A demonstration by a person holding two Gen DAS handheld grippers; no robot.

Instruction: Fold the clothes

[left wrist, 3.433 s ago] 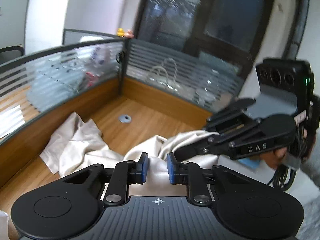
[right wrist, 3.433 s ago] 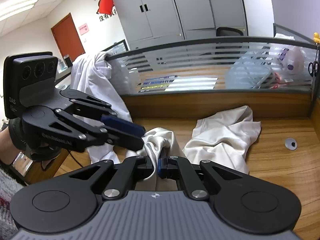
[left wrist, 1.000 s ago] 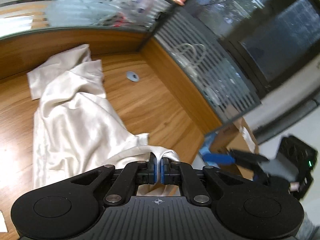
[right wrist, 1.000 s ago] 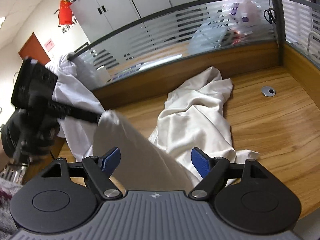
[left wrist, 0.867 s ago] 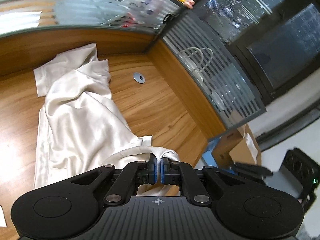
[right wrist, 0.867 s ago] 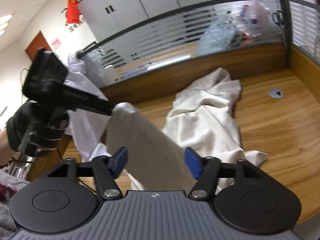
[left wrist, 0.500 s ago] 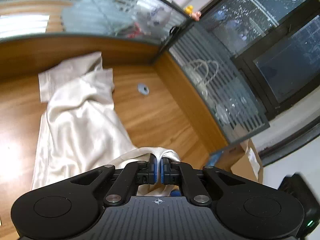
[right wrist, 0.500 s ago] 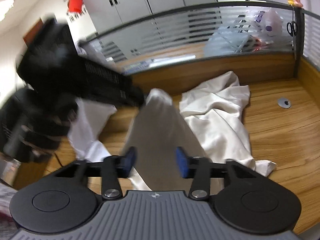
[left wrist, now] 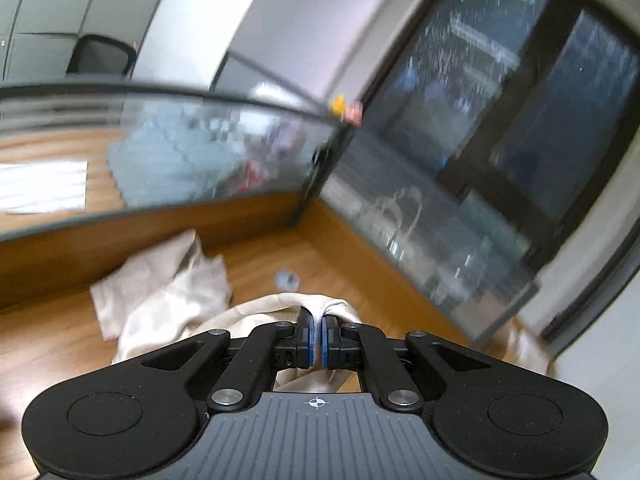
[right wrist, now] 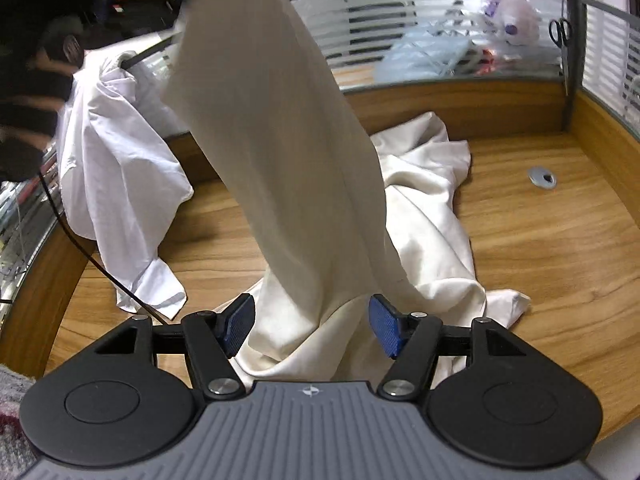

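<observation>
A cream garment (right wrist: 420, 216) lay across the middle of the surface (right wrist: 560, 240), one end rising up to the left gripper (left wrist: 316, 340). Left of it, a white shirt (right wrist: 116, 168) draped over the partition (right wrist: 440, 20) onto the surface. A cable grommet (right wrist: 542, 178) sat to the garment's right. The right gripper (right wrist: 312, 326) straddled the garment's near part.

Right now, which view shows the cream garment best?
The right wrist view: the cream garment hangs lifted, its rest spread over the desk. The left wrist view shows only a blurred pinched fold and crumpled end.
</observation>
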